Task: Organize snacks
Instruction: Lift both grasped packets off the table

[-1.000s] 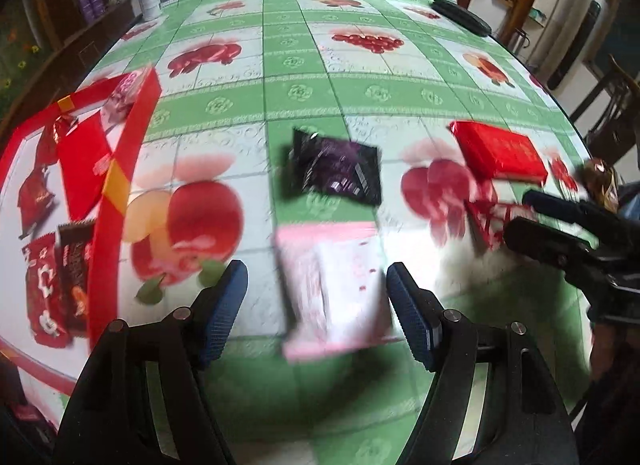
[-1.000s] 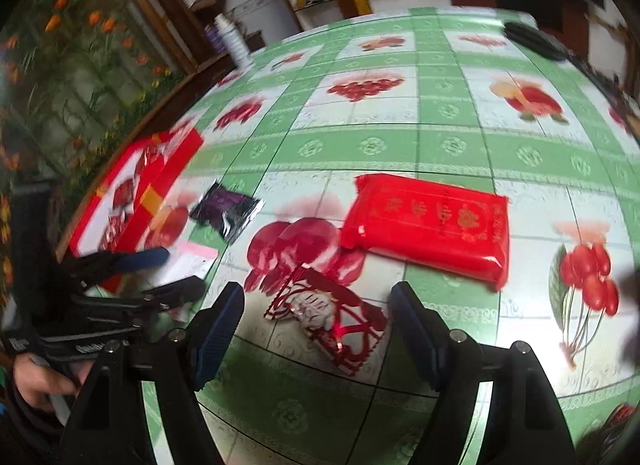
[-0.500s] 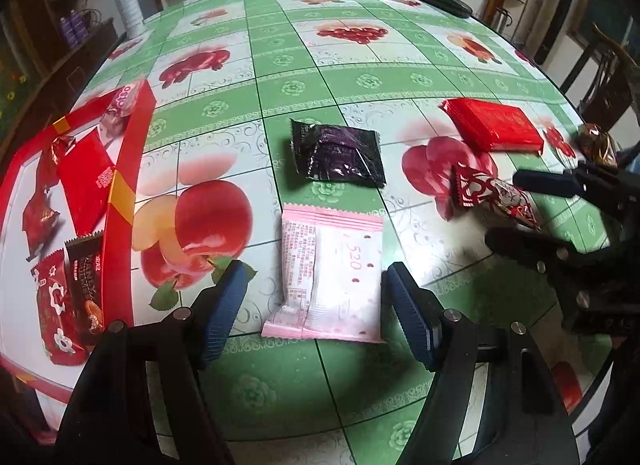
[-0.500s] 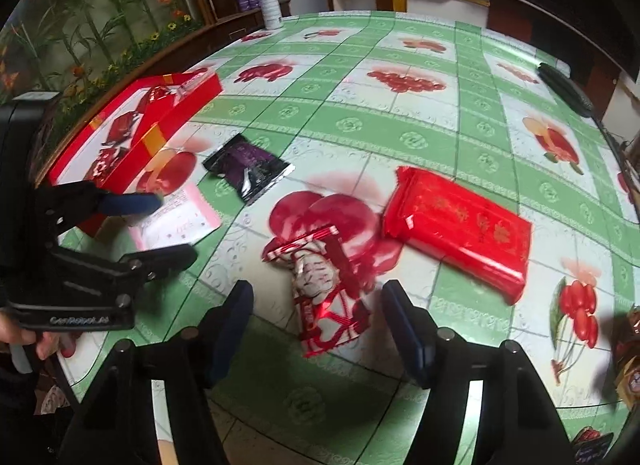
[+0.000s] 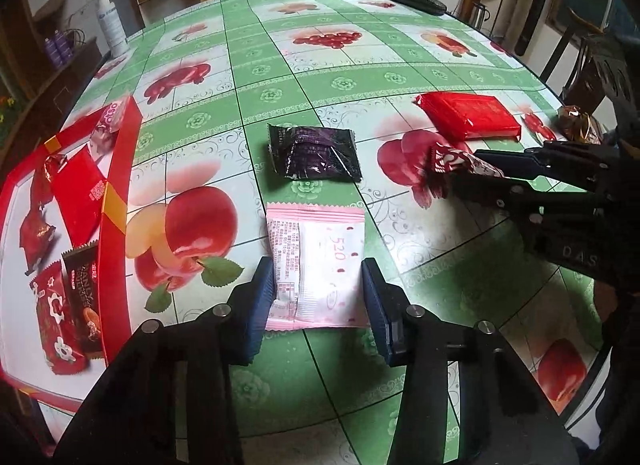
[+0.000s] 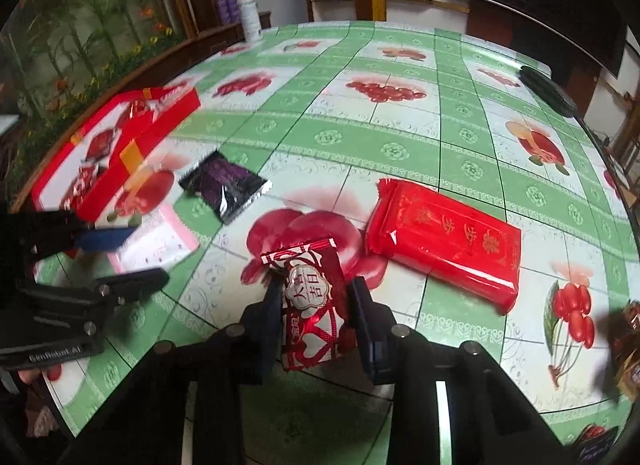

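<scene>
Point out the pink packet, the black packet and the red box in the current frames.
Pink packet [image 5: 320, 265], left wrist view, middle of its wrapper.
Black packet [image 5: 314, 152], left wrist view, middle of its foil.
Red box [image 5: 120, 169], left wrist view, its near side wall.

Both grippers are black plastic frames dotted with silver screw heads, the left gripper [image 5: 318, 297] wearing dark blue ribbed pads [image 5: 378, 305], the right gripper [image 6: 314, 315] matching it, with pale lettering on each body.
</scene>
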`<state>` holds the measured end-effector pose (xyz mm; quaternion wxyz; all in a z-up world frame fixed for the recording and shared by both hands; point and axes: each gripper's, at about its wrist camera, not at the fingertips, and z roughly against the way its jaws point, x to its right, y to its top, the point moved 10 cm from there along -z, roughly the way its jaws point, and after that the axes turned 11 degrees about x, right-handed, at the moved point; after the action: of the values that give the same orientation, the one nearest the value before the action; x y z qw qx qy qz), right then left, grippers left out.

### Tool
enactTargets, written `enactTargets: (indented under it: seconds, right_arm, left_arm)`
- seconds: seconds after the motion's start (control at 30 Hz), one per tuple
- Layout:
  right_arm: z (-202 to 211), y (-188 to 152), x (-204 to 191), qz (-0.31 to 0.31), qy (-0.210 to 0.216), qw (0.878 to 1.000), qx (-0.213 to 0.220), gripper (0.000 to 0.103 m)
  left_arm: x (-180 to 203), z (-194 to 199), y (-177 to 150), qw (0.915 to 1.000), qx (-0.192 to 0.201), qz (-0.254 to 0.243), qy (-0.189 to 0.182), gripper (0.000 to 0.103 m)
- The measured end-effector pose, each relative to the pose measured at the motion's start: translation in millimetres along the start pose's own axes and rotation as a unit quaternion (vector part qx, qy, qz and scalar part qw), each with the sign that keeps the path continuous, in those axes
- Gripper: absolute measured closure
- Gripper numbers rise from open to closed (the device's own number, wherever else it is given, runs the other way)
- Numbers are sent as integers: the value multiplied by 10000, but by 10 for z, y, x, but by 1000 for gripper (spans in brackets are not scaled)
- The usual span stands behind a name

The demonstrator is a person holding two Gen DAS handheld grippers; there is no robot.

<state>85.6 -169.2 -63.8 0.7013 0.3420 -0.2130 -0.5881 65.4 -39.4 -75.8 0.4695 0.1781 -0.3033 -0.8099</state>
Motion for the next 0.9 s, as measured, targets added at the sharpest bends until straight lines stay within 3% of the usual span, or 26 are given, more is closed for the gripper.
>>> enactTargets:
  seconds: [0.3,0.43,0.9]
  right_arm:
    - [21,151,-66,-864,458,9930,657,69]
    - [27,173,-85,-1338,916,9831,852,69]
    - [51,170,-174,-1353,1159,9799,899,69]
  left_arm:
    - [-105,129,46,9948,383,868,-382,61]
    - [-130,183,39,9924,435,1054,-468,61]
    - [-173,271,27,9886,540,1301,-533,61]
